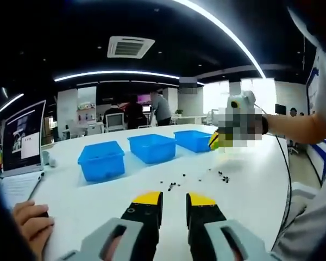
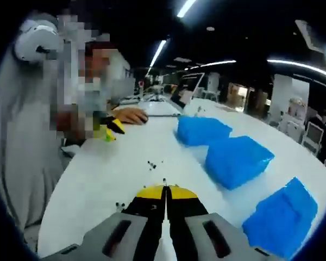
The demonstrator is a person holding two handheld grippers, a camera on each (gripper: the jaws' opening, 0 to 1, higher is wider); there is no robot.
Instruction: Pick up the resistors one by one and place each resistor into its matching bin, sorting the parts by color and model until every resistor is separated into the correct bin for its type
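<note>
Hovering low over a white tabletop (image 1: 250,185), the left gripper (image 1: 174,202) holds its yellow-tipped black jaws a clear gap apart, with nothing between them. Just ahead of its tips lies a loose scatter of tiny dark resistors (image 1: 174,185), with a second small cluster (image 1: 224,177) further ahead and to its right. Beyond them three blue rectangular plastic bins stand in a row: the nearest bin (image 1: 101,160) ahead and to the left, the middle bin (image 1: 151,148) straight ahead, the farthest bin (image 1: 194,140) ahead and to the right. A person's hand (image 1: 32,225) rests on the tabletop to the gripper's left, beside an open laptop (image 1: 22,138).

The right gripper (image 2: 165,190) has its jaws pressed together, and a tiny dark resistor (image 2: 164,180) shows right at the closed tips; whether it is actually pinched there cannot be told. More dark specks (image 2: 152,163) lie on the tabletop just ahead of it, and a few (image 2: 119,205) sit to its left. The three blue bins run along its right side, the closest (image 2: 280,217) beside the gripper.
</note>
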